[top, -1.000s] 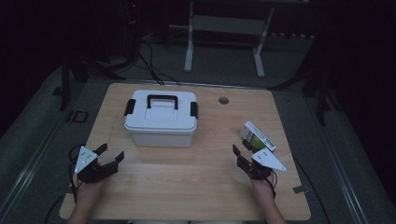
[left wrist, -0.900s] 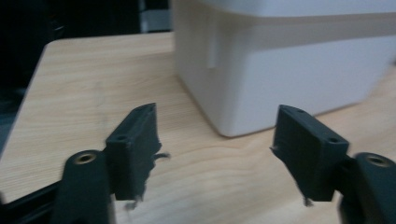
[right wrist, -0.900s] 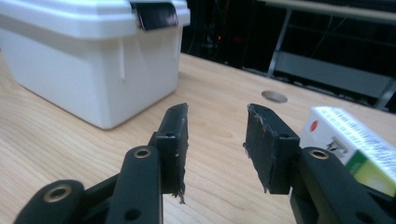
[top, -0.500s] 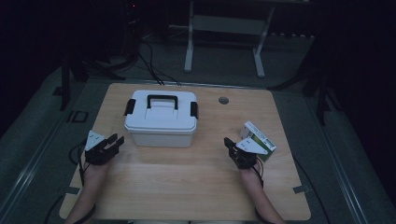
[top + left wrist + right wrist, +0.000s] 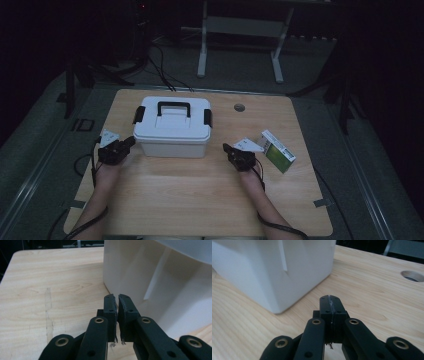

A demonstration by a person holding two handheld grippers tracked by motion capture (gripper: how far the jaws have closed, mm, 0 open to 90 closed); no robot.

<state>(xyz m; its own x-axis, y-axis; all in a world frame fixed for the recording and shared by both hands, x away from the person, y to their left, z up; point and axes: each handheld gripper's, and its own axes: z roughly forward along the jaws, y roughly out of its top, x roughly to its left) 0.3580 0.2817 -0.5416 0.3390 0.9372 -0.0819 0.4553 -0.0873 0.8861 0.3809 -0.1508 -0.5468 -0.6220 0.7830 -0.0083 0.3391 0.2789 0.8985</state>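
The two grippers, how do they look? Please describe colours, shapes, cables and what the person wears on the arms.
Both the left gripper and the right gripper are black, each topped by a grey three-cornered plate. In the gripper views, the jaws are flat matte black bars joined by linked arms with brass-coloured rivets. A black cable trails from each gripper along the forearm. The forearms are bare, with no sleeves in view.

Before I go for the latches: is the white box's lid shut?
Shut: the lid sits flush on the white box, handle flat.
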